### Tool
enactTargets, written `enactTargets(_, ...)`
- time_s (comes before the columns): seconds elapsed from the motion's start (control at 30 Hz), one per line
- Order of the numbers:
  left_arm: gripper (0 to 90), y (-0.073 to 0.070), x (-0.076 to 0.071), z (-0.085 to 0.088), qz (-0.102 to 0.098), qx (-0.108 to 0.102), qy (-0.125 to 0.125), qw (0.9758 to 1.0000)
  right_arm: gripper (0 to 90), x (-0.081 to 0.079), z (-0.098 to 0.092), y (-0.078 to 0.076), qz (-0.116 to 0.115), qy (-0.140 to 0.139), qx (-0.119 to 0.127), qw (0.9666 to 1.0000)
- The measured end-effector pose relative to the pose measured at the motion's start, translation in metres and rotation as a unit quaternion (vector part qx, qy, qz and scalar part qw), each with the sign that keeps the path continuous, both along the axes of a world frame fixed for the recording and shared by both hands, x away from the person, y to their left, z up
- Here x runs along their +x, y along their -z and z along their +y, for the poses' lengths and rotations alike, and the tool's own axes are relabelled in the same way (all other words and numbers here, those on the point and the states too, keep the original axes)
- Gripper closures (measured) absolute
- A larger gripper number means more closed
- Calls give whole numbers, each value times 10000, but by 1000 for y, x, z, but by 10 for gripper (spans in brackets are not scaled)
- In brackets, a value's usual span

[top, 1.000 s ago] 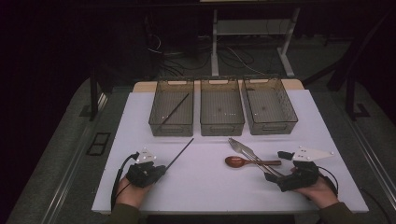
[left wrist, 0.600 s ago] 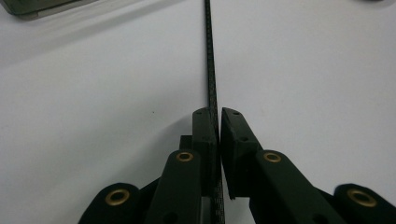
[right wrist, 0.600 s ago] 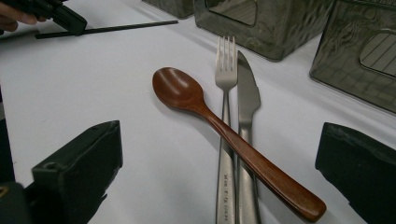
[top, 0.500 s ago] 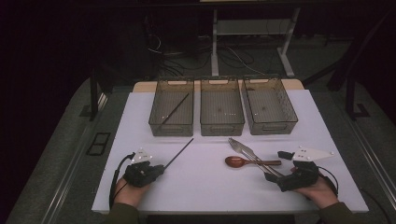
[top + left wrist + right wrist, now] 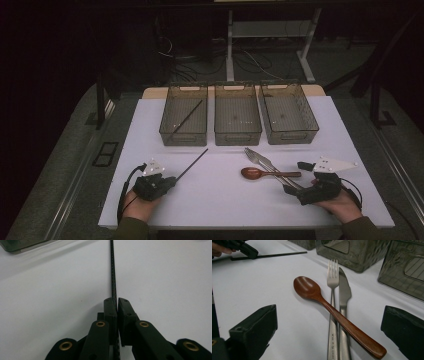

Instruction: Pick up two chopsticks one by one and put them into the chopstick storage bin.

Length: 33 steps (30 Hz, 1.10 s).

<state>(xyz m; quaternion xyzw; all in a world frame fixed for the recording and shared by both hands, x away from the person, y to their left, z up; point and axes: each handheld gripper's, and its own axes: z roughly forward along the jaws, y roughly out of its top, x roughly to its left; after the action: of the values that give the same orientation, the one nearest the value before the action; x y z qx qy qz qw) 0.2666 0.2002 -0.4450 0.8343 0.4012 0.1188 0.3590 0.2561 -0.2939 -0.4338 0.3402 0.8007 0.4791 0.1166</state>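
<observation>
Two grippers low in frame: left gripper clamped on black chopstick at lower left, right gripper spread wide at lower right near wooden spoon.

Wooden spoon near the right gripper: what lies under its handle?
The wooden spoon handle crosses over a fork and knife lying side by side; short stretches of both handles are covered beneath it.
</observation>
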Motion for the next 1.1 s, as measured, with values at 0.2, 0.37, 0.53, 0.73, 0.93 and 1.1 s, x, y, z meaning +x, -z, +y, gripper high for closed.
enactTargets(0.2,849,-8,-3,-2,-137,-81,92,9998,2,0,0,0,1,-9,-8,10000)
enactTargets(0.37,848,-14,-5,-6,-196,-33,274,9994,2,0,0,1,-9,-21,-20,10000)
enactTargets(0.53,848,-21,-8,-10,-257,-118,447,9986,2,1,0,1,-4,-19,-25,10000)
enactTargets(0.73,849,-27,-8,-11,-301,-227,567,9977,2,1,0,1,-5,-15,-36,10000)
enactTargets(0.93,848,-32,-8,-11,-363,-309,587,9971,2,1,1,1,-2,-10,-71,10000)
enactTargets(1.1,849,-37,-7,-13,-436,-348,592,9967,2,0,1,1,0,-14,-45,10000)
